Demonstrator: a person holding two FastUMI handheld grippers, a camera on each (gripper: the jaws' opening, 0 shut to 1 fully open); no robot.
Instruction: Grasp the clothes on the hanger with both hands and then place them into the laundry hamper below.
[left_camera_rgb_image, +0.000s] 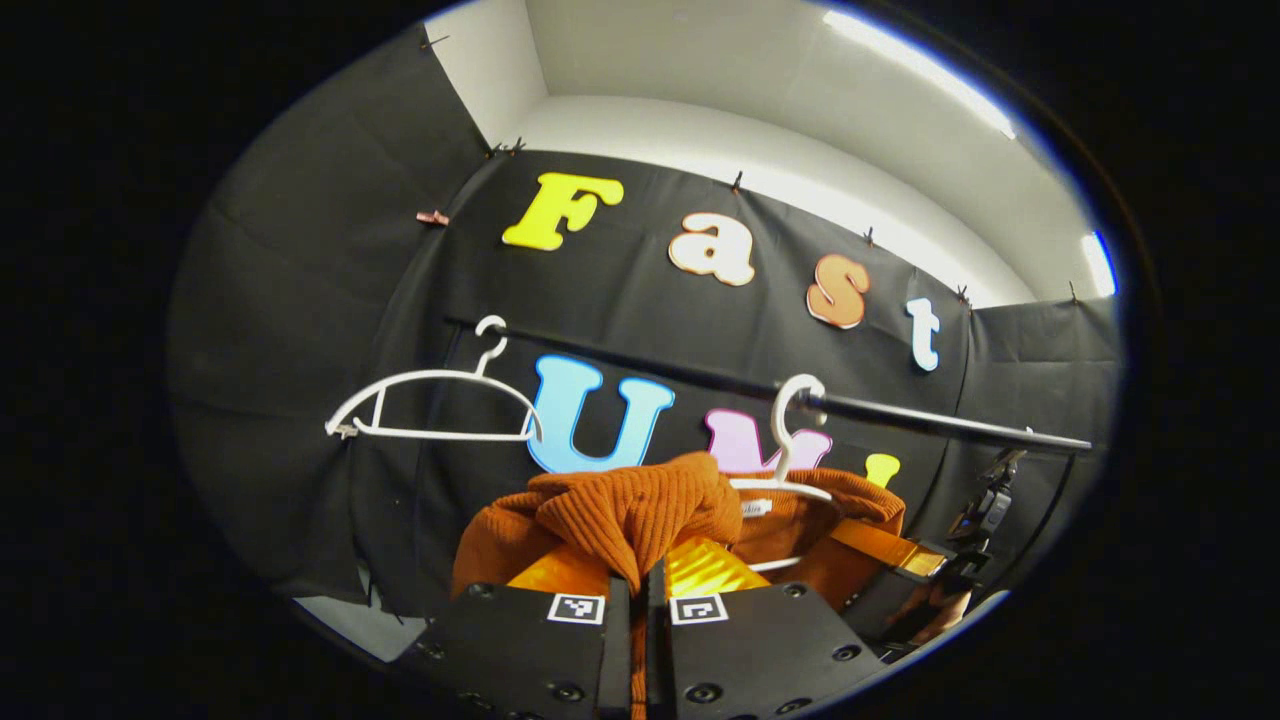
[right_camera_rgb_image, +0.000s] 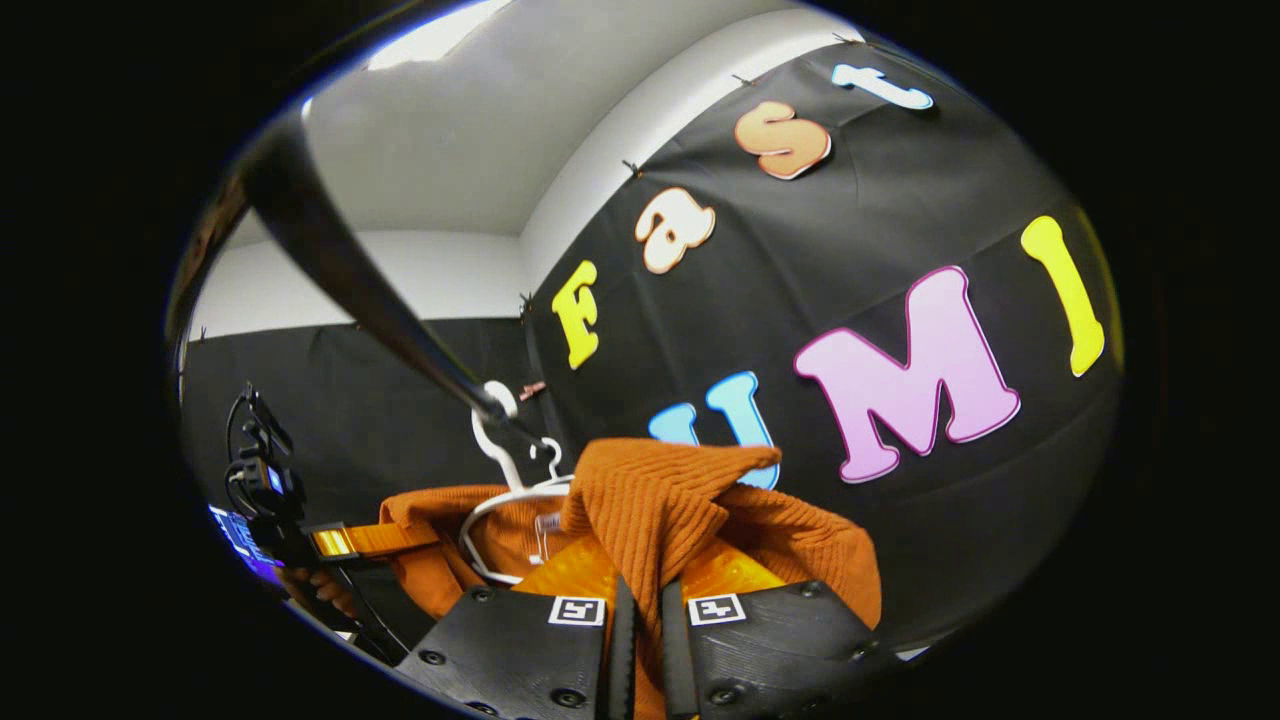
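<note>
Both grippers clamped on orange ribbed sweater (left_camera_rgb_image: 620, 515), low centre of each view.
Left gripper (left_camera_rgb_image: 636, 590) and right gripper (right_camera_rgb_image: 641, 600): jaws nearly closed, pinching bunched knit; sweater hangs on white hanger (left_camera_rgb_image: 785, 455) from the rail (left_camera_rgb_image: 900, 415).

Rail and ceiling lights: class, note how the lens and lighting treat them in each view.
Left gripper view: the rail bows slightly and ceiling strips glare white. Right gripper view: the rail looms thick, blurred and glossy; the sweater stays sharp.

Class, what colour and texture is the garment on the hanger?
Rust-orange ribbed knit sweater, best in the right gripper view.
</note>
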